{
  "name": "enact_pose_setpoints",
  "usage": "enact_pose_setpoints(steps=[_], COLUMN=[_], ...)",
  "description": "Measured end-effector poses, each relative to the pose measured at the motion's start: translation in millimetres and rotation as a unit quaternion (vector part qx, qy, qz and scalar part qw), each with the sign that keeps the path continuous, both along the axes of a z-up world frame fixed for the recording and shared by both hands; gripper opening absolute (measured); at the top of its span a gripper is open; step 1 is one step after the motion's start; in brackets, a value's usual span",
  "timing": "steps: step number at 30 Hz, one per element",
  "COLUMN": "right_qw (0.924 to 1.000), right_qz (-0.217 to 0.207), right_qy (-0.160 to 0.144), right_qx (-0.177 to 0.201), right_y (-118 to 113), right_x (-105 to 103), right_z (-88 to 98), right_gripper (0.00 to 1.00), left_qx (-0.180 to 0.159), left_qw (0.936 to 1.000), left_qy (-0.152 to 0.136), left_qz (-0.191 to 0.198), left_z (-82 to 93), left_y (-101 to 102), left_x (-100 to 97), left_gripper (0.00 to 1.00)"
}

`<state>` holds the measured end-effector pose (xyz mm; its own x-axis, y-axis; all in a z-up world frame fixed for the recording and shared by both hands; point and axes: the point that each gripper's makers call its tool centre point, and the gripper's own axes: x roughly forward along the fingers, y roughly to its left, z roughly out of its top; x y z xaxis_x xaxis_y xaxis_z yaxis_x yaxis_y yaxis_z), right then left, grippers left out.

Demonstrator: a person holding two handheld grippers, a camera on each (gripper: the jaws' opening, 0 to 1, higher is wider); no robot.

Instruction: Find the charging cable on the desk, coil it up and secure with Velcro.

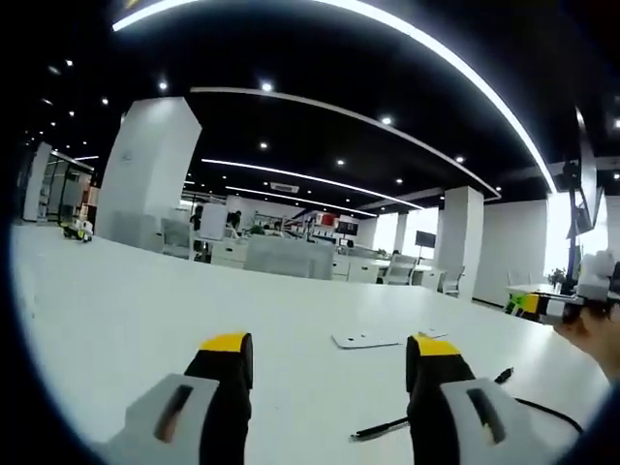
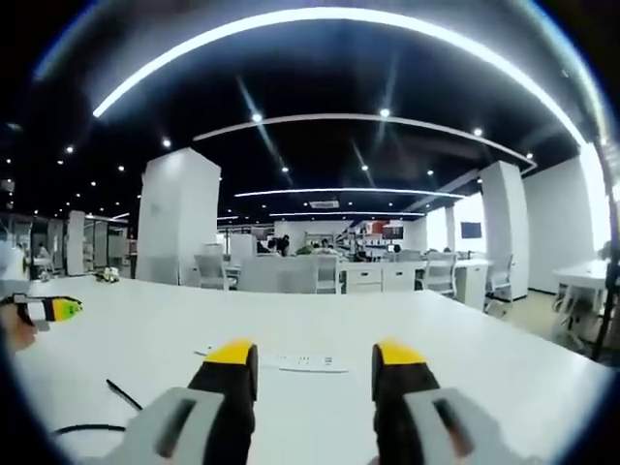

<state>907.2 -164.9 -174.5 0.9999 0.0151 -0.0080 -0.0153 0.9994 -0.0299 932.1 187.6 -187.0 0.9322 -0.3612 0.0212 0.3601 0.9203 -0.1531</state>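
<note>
Left gripper view: charging cable beside open left claw.

An open-plan office: rows of desks and chairs mid-frame, white pillars, curved ceiling light strips across the top.

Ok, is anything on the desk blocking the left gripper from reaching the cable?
Nothing visible. The cable lies on bare desk behind the left gripper's right finger. A flat white strip lies farther back, clear of the path.

White desk with flat power strip (office chairs behind)
</note>
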Motion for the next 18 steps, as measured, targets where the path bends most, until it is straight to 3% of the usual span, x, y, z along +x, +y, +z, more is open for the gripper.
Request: enact_pose_setpoints(steps=[7, 10, 15, 18], right_qw=[0.9998, 0.9991, 0.9984, 0.9986], right_qz=[0.017, 0.038, 0.052, 0.048], right_qy=[-0.001, -0.006, -0.018, -0.017], right_qx=[-0.01, -0.019, -0.005, -0.014], right_y=[7.3, 15.5, 23.0, 23.7], right_x=[-26.1, -38.2, -56.9, -70.7], right_z=[6.2, 7.0, 12.6, 14.1], right_gripper=[0.51, 0.51, 0.53, 0.55], left_qx=[-0.01, 0.0, -0.002, -0.013], left_qw=[0.9999, 0.9998, 0.9996, 0.9996], left_qy=[0.001, -0.003, -0.007, -0.026], left_qz=[-0.012, -0.018, -0.028, -0.004], left_z=[0.6, 1.7, 2.6, 9.4], left_y=[9.1, 11.1, 12.4, 21.1], left_x=[-27.2, -39.6, -59.0, -72.7], left_gripper=[0.65, 0.65, 0.65, 0.65])
